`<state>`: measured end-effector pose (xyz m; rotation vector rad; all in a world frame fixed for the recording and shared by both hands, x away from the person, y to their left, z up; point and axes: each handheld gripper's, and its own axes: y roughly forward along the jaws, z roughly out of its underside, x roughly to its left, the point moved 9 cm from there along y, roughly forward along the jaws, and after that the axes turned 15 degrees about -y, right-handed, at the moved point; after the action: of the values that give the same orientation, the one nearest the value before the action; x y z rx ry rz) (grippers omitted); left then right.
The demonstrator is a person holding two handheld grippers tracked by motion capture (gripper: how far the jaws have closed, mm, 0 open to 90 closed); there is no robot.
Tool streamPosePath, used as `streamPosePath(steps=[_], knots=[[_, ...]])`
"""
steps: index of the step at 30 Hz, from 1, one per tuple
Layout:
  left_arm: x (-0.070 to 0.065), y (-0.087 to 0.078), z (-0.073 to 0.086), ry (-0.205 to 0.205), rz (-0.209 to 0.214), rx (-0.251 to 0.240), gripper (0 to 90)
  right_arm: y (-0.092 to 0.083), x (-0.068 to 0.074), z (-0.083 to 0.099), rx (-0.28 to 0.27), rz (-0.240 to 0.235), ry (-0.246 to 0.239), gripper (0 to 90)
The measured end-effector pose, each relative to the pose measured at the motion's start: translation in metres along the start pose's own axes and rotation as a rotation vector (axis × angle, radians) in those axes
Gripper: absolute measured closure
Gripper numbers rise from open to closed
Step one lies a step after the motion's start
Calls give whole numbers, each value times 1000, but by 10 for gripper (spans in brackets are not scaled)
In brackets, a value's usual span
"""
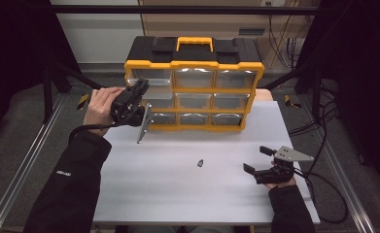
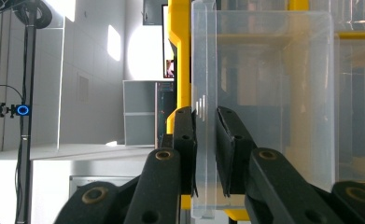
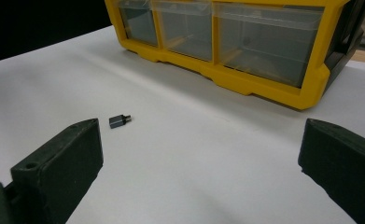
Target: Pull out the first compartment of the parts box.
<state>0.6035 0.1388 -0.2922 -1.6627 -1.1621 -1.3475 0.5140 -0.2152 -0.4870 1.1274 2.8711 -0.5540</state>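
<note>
Left gripper (image 2: 206, 140) pinches the clear drawer's (image 2: 264, 93) front lip; the small adapter (image 3: 120, 121) lies ahead-left of the right gripper's (image 3: 199, 158) spread jaws — the nearer hand.

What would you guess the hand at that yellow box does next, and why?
Probably pull the clear drawer further out of the yellow organizer. The left tool is clamped on the drawer's front lip, while the small grey adapter lies loose on the table before the open right tool.
</note>
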Motion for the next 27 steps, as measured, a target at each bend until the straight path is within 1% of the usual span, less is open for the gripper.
streamPosePath(steps=[27], knots=[[-1,-12,-5,4,-3,-13,788,1,0,0,2,0,1,4]])
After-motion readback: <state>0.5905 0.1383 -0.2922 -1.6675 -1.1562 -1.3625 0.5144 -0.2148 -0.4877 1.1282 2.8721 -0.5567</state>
